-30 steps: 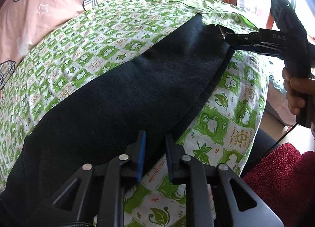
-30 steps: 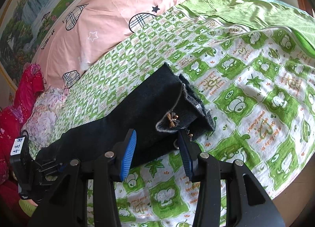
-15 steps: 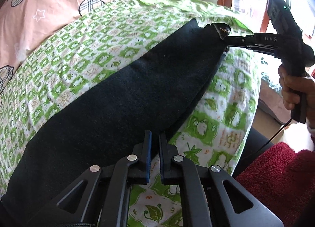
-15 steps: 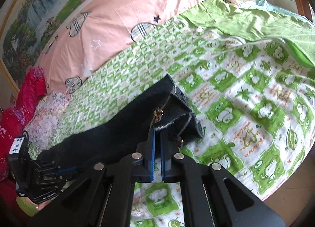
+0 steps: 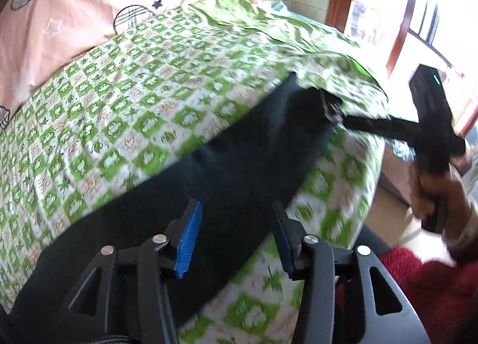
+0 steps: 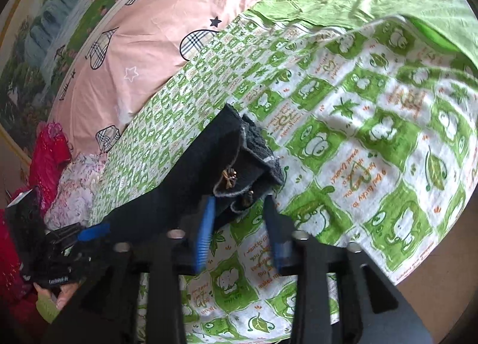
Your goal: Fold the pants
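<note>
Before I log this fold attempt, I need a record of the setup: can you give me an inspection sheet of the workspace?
Surface: frog-print green quilt on a bed, wrinkled, with a plain green sheet at its far end.
Job's things: black pants lying in a long strip; hem end with small bow trim rumpled.
Clutter: floral cloth and red garment beside the bed.
Grippers: left gripper open over the pants; right gripper open, straddling the hem.
Cables: nothing seen.
Surroundings: pink heart-print sheet, landscape mural, window, red rug.
</note>
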The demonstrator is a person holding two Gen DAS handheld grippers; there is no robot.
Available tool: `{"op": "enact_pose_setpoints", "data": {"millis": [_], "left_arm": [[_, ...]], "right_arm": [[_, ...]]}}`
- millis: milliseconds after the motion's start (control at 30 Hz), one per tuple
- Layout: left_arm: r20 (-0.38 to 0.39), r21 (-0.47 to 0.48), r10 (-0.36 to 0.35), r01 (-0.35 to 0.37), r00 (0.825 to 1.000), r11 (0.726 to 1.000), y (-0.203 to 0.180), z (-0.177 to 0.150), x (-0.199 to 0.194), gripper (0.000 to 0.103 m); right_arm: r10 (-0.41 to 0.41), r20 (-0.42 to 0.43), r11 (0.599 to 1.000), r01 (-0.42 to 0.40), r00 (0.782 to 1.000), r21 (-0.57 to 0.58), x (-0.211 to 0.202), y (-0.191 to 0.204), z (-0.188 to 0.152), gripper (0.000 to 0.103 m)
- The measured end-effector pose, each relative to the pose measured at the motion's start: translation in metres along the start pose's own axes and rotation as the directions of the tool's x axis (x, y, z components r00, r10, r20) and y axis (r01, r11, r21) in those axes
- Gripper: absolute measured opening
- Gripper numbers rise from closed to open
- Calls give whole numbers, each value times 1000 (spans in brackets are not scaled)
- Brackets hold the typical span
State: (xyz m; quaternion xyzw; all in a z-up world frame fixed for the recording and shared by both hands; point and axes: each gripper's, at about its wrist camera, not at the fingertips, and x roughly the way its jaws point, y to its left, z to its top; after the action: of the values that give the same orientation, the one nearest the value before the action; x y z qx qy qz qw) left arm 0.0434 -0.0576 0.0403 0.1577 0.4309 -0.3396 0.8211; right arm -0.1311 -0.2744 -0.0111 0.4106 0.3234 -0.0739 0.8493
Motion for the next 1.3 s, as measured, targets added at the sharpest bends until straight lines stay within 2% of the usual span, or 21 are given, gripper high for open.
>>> {"op": "enact_pose_setpoints", "data": {"millis": [167, 300, 333, 367, 533, 667, 800, 867, 900, 933, 1033, 1167, 1300], "left_arm": [[-26, -34, -55, 54, 998, 998, 11, 35, 25, 55], [-57, -27, -93, 92, 994, 995, 13, 63, 47, 59], [-63, -25, -102, 100, 993, 995, 12, 69, 51, 61], [-69, -23, -114, 113, 991, 993, 10, 76, 58, 62], [-130, 23, -155, 160, 979, 987, -7, 105, 92, 63], [-190, 53, -199, 212, 962, 976, -27, 123, 126, 63], [-256, 57, -268, 292, 929, 955, -43, 135, 156, 47], [-255, 63, -304, 329, 918, 942, -47, 139, 161, 34], [-259, 61, -334, 361, 906, 931, -49, 140, 161, 22], [-257, 61, -346, 372, 902, 926, -49, 141, 160, 18], [-228, 87, -332, 359, 915, 929, -53, 139, 152, 12], [-149, 58, -359, 371, 921, 927, -40, 136, 119, 11], [-66, 35, -367, 370, 928, 928, -24, 128, 78, 11]], "right_arm": [[38, -3, 999, -37, 999, 31, 11, -3, 1, 43], [50, 7, 998, -51, 999, 46, 24, -1, 2, 41], [46, 13, 998, -46, 999, 33, 25, 1, 2, 36], [41, 18, 999, -42, 999, 24, 25, 1, 3, 12], [135, 40, 982, -139, 990, 128, 17, -33, 6, 10], [129, 41, 988, -132, 991, 86, 13, -28, 6, 10], [143, 36, 986, -146, 989, 79, 13, -32, 3, 10], [139, 37, 988, -141, 990, 55, 13, -30, 2, 10], [140, 37, 989, -142, 989, 51, 13, -30, 1, 10], [145, 36, 988, -147, 989, 48, 14, -29, 1, 10], [175, 26, 983, -177, 984, 51, 15, -27, 3, 11], [250, 24, 967, -251, 968, 35, 11, -17, 7, 11], [378, 13, 925, -379, 926, 18, 6, 4, 13, 11]]}}
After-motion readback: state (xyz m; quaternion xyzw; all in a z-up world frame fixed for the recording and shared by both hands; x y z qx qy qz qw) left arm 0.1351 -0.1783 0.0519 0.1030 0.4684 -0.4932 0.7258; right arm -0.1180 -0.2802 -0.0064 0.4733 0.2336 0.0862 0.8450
